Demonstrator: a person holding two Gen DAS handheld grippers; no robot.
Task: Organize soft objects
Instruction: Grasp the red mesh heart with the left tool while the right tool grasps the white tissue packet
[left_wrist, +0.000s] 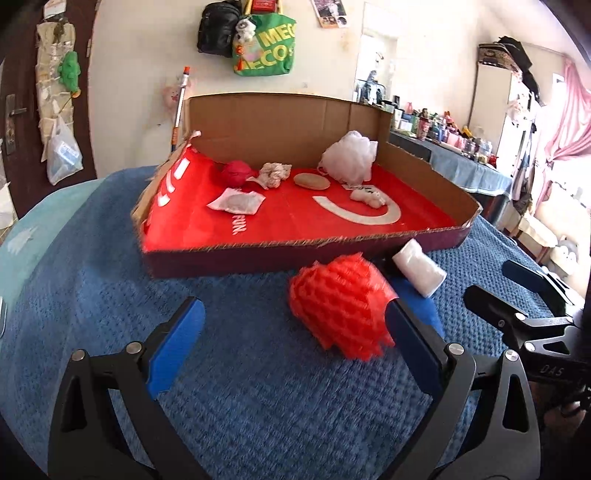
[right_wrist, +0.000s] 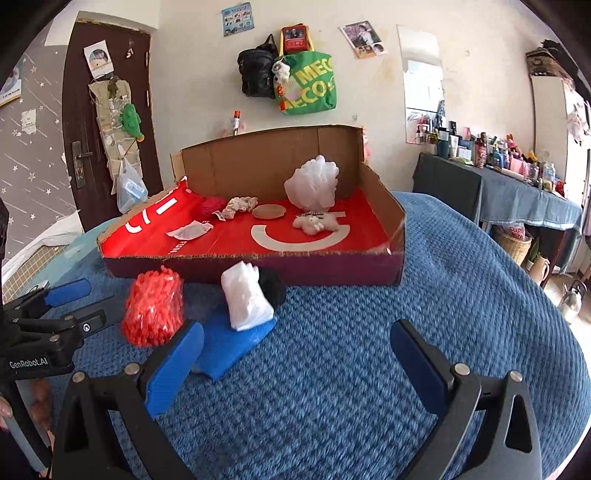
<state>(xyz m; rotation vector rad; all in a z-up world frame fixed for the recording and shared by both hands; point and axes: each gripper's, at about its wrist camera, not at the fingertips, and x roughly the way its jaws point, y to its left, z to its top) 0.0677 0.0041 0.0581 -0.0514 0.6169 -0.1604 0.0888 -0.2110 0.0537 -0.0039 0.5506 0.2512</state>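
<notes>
Both jaws spread and empty — left gripper (left_wrist: 291, 328) should straddle the red mesh puff (left_wrist: 338, 310) squarely, right gripper (right_wrist: 297, 354) idle — before lifting it into the cardboard tray (left_wrist: 295, 254)

both spread wide: left hand-held gripper (left_wrist: 295, 332), right hand-held gripper (right_wrist: 295, 354)

Six soft things lie in one cardboard box (right_wrist: 255, 266): one white mesh pouf (right_wrist: 312, 183), one red ball (right_wrist: 211, 205), one crumpled cloth (right_wrist: 238, 205), one tan pad (right_wrist: 269, 212), one white sachet (right_wrist: 189, 232), one small white plush (right_wrist: 314, 222). Four lie near it on the bed: one red net pouf (right_wrist: 154, 308), one white bundle (right_wrist: 246, 297), one black ball (right_wrist: 272, 286), one blue sponge (right_wrist: 231, 343).
</notes>
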